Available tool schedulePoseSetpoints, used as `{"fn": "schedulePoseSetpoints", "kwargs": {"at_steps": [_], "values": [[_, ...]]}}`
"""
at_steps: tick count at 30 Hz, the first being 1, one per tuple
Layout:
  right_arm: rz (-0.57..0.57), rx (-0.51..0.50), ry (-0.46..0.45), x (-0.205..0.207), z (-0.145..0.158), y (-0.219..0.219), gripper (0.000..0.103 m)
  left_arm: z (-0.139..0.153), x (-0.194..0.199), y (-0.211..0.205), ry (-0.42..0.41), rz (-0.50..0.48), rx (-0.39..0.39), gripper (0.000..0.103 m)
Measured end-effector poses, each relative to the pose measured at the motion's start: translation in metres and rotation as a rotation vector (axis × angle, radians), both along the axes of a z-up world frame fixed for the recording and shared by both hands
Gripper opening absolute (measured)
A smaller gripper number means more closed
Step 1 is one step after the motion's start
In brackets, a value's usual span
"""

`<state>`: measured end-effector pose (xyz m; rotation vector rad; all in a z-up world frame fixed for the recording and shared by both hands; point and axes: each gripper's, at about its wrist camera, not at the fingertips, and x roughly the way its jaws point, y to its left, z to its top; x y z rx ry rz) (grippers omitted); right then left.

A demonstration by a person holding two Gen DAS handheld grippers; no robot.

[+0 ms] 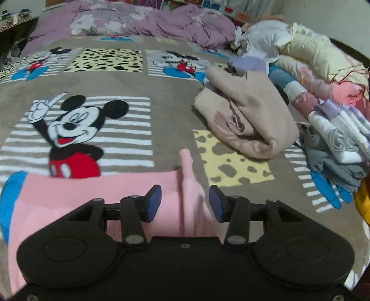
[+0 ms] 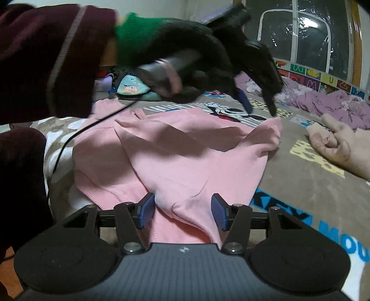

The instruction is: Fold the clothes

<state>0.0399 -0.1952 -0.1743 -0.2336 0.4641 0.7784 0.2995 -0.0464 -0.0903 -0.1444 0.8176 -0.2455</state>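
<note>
A pink sweatshirt (image 2: 185, 157) lies partly folded on the Mickey Mouse blanket (image 1: 138, 88). My left gripper (image 1: 185, 203) is open, with a raised ridge of the pink sweatshirt (image 1: 188, 185) standing between its blue pads. In the right wrist view the left gripper (image 2: 257, 104) hovers open just above the garment's far corner. My right gripper (image 2: 182, 211) is open over a bunched fold at the garment's near edge, with fabric between the pads. A ribbed cuff (image 2: 92, 185) shows at the near left.
A folded beige garment (image 1: 247, 120) lies on the blanket to the right. A pile of clothes (image 1: 335, 143) sits at the far right, and a purple quilt (image 1: 150, 20) along the back. A black cable (image 2: 76, 136) trails over the blanket's left side.
</note>
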Motion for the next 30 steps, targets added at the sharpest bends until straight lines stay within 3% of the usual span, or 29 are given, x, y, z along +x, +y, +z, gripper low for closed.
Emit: {"fn": "schedulePoseSetpoints", "kwargs": {"at_steps": [4,7,8,11,14,19,25,30], "values": [[0.009,0.011,0.023,0.002,-0.003,0.000,0.060,-0.006,0.022,-0.012,0.026,0.004,0.018,0.043],[0.017,0.028,0.046,0.005,-0.003,-0.002,0.061,-0.012,0.030,-0.010,0.038,0.002,-0.027,0.008],[0.018,0.034,0.055,0.005,-0.004,-0.003,0.061,-0.014,0.032,-0.009,0.041,0.000,-0.045,0.007],[0.023,0.043,0.067,0.006,-0.005,-0.004,0.061,-0.020,0.034,0.031,0.053,0.097,-0.315,0.006],[0.027,0.046,0.067,0.006,-0.006,-0.004,0.061,-0.045,0.027,0.074,0.085,0.240,-0.508,0.006],[0.030,0.055,0.077,0.006,-0.007,-0.006,0.062,-0.070,0.012,0.098,0.073,0.302,-0.638,0.006],[0.027,0.054,0.080,0.005,-0.006,-0.005,0.062,-0.068,0.025,0.089,0.075,0.245,-0.600,0.006],[0.025,0.060,0.086,0.005,-0.005,-0.005,0.062,-0.067,0.034,0.076,0.078,0.192,-0.440,0.007]]}}
